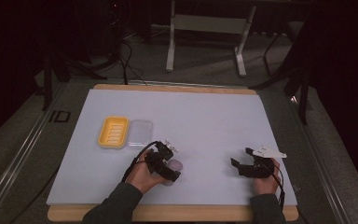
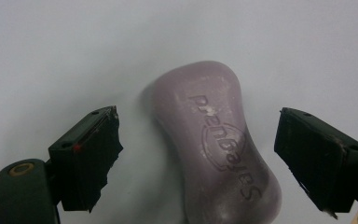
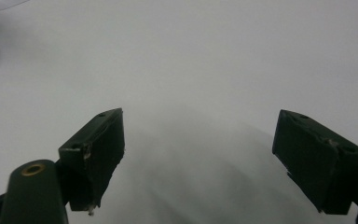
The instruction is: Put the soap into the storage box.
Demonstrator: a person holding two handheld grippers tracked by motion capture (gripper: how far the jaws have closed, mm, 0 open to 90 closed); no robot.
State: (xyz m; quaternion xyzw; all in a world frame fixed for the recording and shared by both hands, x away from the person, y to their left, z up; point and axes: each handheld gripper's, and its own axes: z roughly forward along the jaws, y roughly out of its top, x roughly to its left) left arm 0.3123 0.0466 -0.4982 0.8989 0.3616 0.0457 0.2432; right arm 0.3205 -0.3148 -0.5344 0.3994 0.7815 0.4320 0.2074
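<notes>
A pale purple bar of soap (image 2: 214,149) with embossed lettering lies flat on the white mat (image 1: 191,116). In the high view the soap (image 1: 175,164) sits near the front of the mat, left of centre. My left gripper (image 1: 167,164) hangs over it, open. In the left gripper view the left gripper (image 2: 205,158) has the bar between its jaws, with a gap on each side and neither pad touching it. My right gripper (image 1: 240,166) rests open at the front right. The right gripper (image 3: 198,156) has only bare mat between its jaws.
A yellow ridged soap dish (image 1: 113,132) sits at the mat's left, with a clear plastic lid (image 1: 139,132) beside it on its right. The mat lies on a wooden board (image 1: 172,87). Dark floor, cables and a white stand's legs (image 1: 205,42) lie beyond.
</notes>
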